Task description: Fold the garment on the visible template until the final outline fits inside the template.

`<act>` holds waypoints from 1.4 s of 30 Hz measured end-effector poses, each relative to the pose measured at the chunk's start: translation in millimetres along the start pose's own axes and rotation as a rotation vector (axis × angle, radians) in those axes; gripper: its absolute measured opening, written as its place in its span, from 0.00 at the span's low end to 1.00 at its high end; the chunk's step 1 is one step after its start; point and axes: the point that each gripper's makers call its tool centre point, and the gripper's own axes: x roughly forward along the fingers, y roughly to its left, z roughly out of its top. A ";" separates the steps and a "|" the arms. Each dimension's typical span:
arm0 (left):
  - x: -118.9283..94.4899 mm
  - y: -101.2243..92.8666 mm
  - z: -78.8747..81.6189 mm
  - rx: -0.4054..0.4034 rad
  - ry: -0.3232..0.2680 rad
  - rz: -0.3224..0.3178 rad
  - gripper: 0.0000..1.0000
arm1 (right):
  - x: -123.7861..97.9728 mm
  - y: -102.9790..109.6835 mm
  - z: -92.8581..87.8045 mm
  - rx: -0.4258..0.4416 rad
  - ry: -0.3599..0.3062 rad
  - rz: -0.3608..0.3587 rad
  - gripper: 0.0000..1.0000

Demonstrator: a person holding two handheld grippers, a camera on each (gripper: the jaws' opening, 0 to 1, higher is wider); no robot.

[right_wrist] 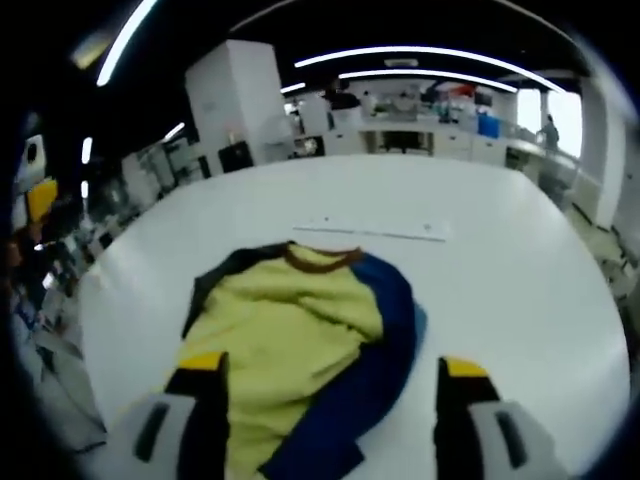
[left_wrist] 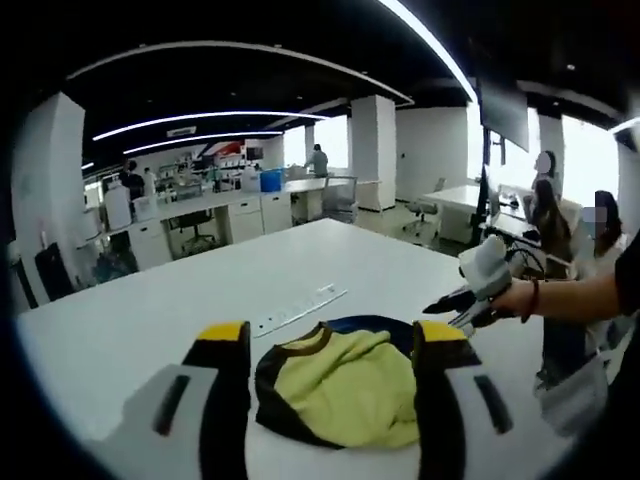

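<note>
The garment [right_wrist: 300, 340], a soft yellow knit with a brown collar and dark blue sleeves, is lying rumpled and partly gathered on the smooth white desk [right_wrist: 500, 270], probably so its edges can be drawn inward toward a template that I cannot make out clearly. Both the left gripper [left_wrist: 330, 390] and the right gripper [right_wrist: 330, 410] are hovering over it, jaws spread wide and gripping nothing. A thin pale strip [left_wrist: 300, 310] is lying flat just beyond the collar.
</note>
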 end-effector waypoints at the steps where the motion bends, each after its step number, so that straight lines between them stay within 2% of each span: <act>1: 3.8 1.4 -6.3 -0.005 0.009 -0.004 0.59 | -1.2 0.4 -1.7 0.002 0.002 -0.001 0.84; 3: 7.4 6.4 -22.4 -0.041 0.045 0.012 0.57 | -1.5 -2.5 -5.9 0.008 0.006 -0.001 0.83; 6: 15.0 12.7 -47.7 -0.091 0.063 0.035 0.52 | -6.9 -4.9 -15.2 0.037 0.012 -0.006 0.79; 9: 22.7 12.8 -77.5 -0.106 0.093 0.053 0.48 | -9.3 -6.0 -23.8 0.054 0.013 -0.014 0.75; 11: 26.0 14.0 -91.8 -0.122 0.092 0.075 0.46 | -11.3 -3.0 -31.4 0.060 0.019 -0.011 0.73; 14: 32.4 13.3 -108.8 -0.138 0.091 0.078 0.42 | -12.3 2.4 -37.1 0.077 0.004 -0.003 0.69; 18: 39.5 19.9 -130.4 -0.102 0.083 0.132 0.37 | -13.9 12.8 -45.0 0.099 -0.021 -0.006 0.62; 24: 46.8 25.6 -169.9 -0.141 0.131 0.172 0.33 | -4.9 22.2 -58.2 0.137 -0.027 -0.007 0.49; 27: 47.1 29.5 -181.6 -0.184 0.137 0.195 0.32 | -3.4 25.6 -65.6 0.141 -0.025 -0.011 0.42; 30: 49.5 31.7 -194.3 -0.255 0.135 0.191 0.30 | -4.6 30.3 -69.6 0.148 -0.040 -0.016 0.36; 32: 50.9 29.7 -199.2 -0.273 0.145 0.187 0.29 | -2.4 33.0 -72.7 0.155 -0.041 -0.015 0.31; 34: 53.0 29.9 -204.1 -0.277 0.146 0.189 0.27 | -0.7 35.7 -74.6 0.162 -0.052 -0.022 0.24; 36: 55.9 29.9 -209.3 -0.314 0.150 0.190 0.26 | 0.2 37.4 -78.1 0.179 -0.053 -0.042 0.17; 39: 58.4 27.7 -219.9 -0.328 0.194 0.192 0.13 | 2.4 32.5 -81.9 0.223 -0.059 -0.098 0.03; 40: 58.8 23.8 -224.5 -0.350 0.218 0.186 0.09 | 2.5 32.4 -82.8 0.247 -0.063 -0.110 0.00; 42: 59.8 25.4 -225.2 -0.382 0.210 0.180 0.03 | 1.2 32.6 -83.0 0.280 -0.082 -0.139 0.00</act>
